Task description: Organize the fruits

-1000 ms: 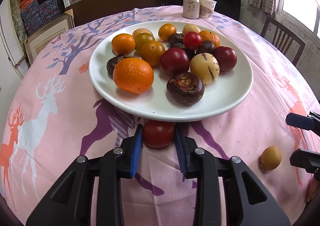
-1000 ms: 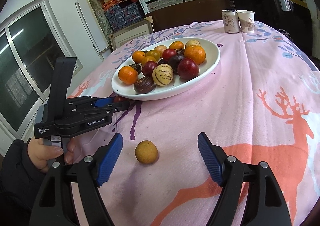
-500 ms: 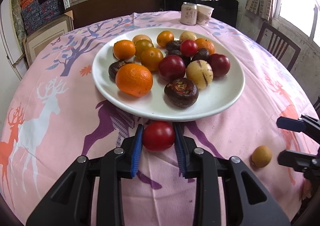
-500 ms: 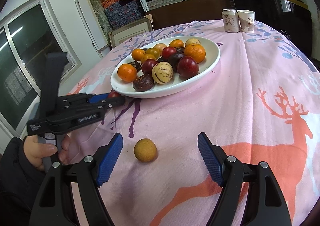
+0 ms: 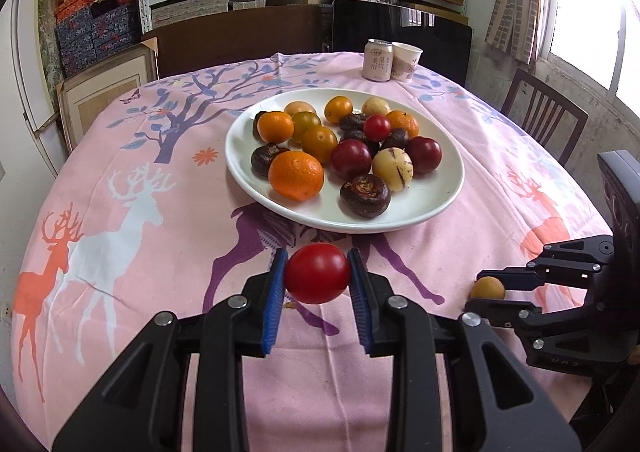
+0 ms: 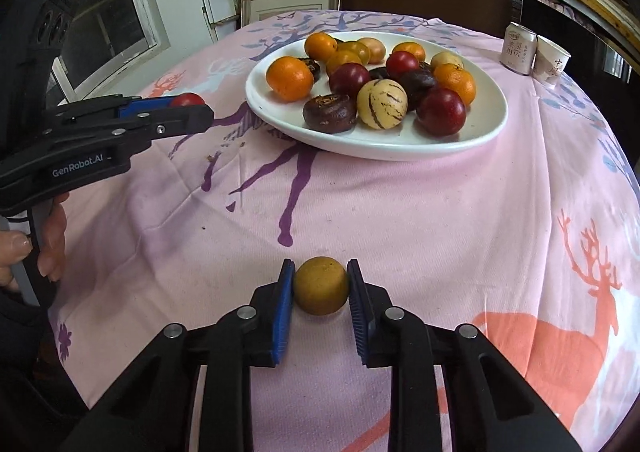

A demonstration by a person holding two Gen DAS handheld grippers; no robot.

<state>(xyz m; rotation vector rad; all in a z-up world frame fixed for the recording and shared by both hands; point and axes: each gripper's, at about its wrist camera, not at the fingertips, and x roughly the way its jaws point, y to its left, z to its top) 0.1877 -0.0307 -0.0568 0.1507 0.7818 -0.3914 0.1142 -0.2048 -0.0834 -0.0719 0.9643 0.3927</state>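
My left gripper (image 5: pixel 318 278) is shut on a red tomato (image 5: pixel 318 279) and holds it above the pink cloth, short of the near rim of the white plate (image 5: pixel 432 207). The plate holds several oranges, plums, dark chestnut-like fruits and a striped pale melon (image 5: pixel 393 169). My right gripper (image 6: pixel 321 286) is shut on a small yellow-brown round fruit (image 6: pixel 321 286) that rests on the cloth. That fruit also shows in the left wrist view (image 5: pixel 487 288), between the right gripper's fingers. The left gripper with the tomato (image 6: pixel 187 99) shows in the right wrist view, left of the plate (image 6: pixel 480 131).
A drink can (image 5: pixel 377 60) and a paper cup (image 5: pixel 406 61) stand at the table's far edge. A wooden chair (image 5: pixel 544 119) is at the right. Shelves with boxes line the back wall. The round table is covered by a pink deer-print cloth (image 5: pixel 120 211).
My left gripper has lifted the tomato off the cloth and drawn back from the plate. My right gripper has moved onto the yellow-brown fruit and shut on it.
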